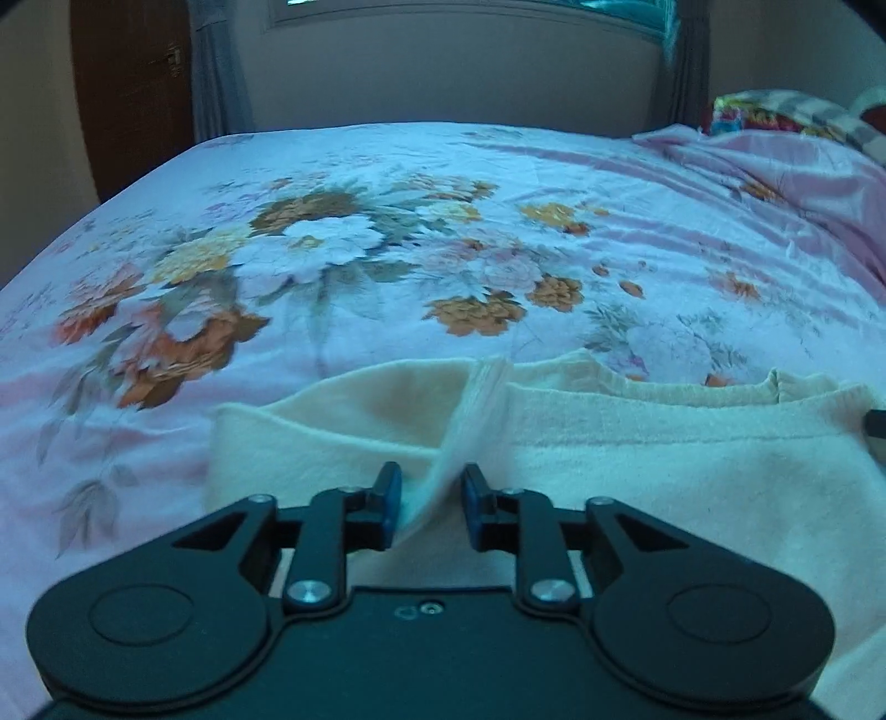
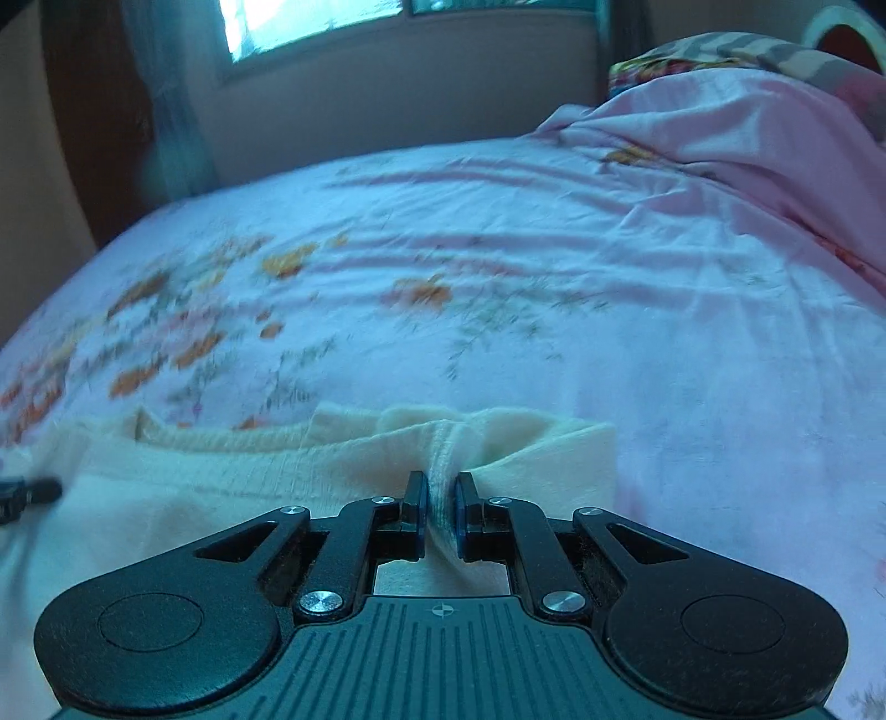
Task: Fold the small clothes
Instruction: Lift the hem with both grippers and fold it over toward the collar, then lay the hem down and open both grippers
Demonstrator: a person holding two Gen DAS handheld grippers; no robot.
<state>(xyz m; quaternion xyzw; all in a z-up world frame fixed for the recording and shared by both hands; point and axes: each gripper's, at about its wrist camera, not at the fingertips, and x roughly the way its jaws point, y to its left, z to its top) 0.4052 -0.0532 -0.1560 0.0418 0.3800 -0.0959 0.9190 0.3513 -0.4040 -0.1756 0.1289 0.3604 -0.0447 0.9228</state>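
A cream knit garment (image 1: 637,471) lies flat on the floral bedsheet (image 1: 387,249), close to the near edge. My left gripper (image 1: 432,487) stands open over its left part. A raised fold of the cloth runs loosely between the blue pads (image 1: 392,490). In the right wrist view the same garment (image 2: 221,476) spreads to the left. My right gripper (image 2: 441,493) is shut on a pinched ridge of its right part. A dark fingertip (image 1: 875,426) of the other gripper shows at the right edge of the left wrist view.
A crumpled pink blanket (image 2: 720,166) is heaped at the bed's far right, with patterned pillows (image 1: 775,113) behind it. Beyond the bed stand a wall with a window (image 2: 310,22) and grey curtains. A brown door (image 1: 133,94) is at the far left.
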